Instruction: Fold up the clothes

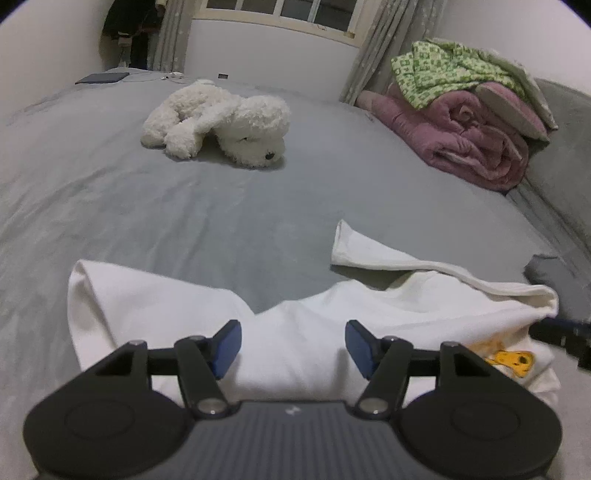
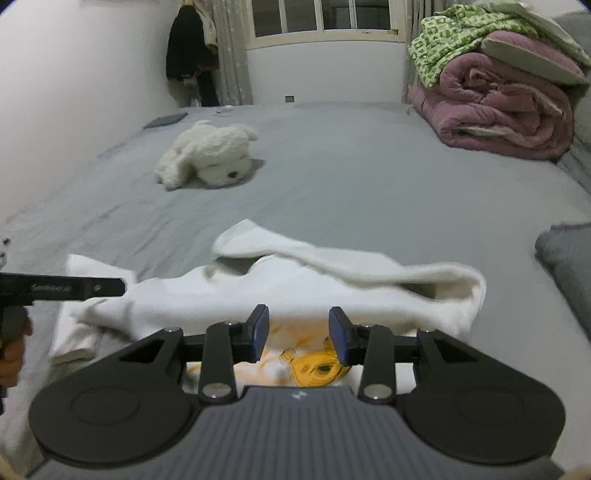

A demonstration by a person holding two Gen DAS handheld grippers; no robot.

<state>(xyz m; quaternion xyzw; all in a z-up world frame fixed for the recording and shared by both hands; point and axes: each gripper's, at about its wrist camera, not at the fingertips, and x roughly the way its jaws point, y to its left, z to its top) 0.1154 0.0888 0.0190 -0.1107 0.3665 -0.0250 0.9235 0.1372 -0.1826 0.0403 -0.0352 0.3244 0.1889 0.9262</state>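
1. Nearest to me in the left wrist view is my left gripper (image 1: 293,345), its blue pads spread wide apart with nothing between them, hovering over the near part of the white shirt (image 1: 303,332).
2. Under everything lies the grey bed (image 1: 221,206), the largest thing in both views; only the right wrist view shows the window panes (image 2: 321,16) clearly, while the left one catches just their lower edge.
3. Against the far right sits a rolled pink quilt (image 2: 498,114) with green patterned bedding (image 2: 458,33) heaped on top; both views show the stack.
4. That white shirt lies crumpled on the near part of the bed, one sleeve (image 1: 354,247) flipped out toward the far side. From the left I see a bare dip of bed between two humps of cloth; from the right, the cloth looks motion-blurred.
5. A white plush dog (image 1: 221,122) lies on its side in the middle of the bed, well apart from the shirt.
6. My right gripper (image 2: 299,334) has its pads apart too, less widely, empty, just above the shirt's yellow print (image 2: 314,365). The left view shows that print only as a sliver at its right edge.
7. Only the right view shows a hand (image 2: 11,354) at the left edge, below a black bar of the other tool.
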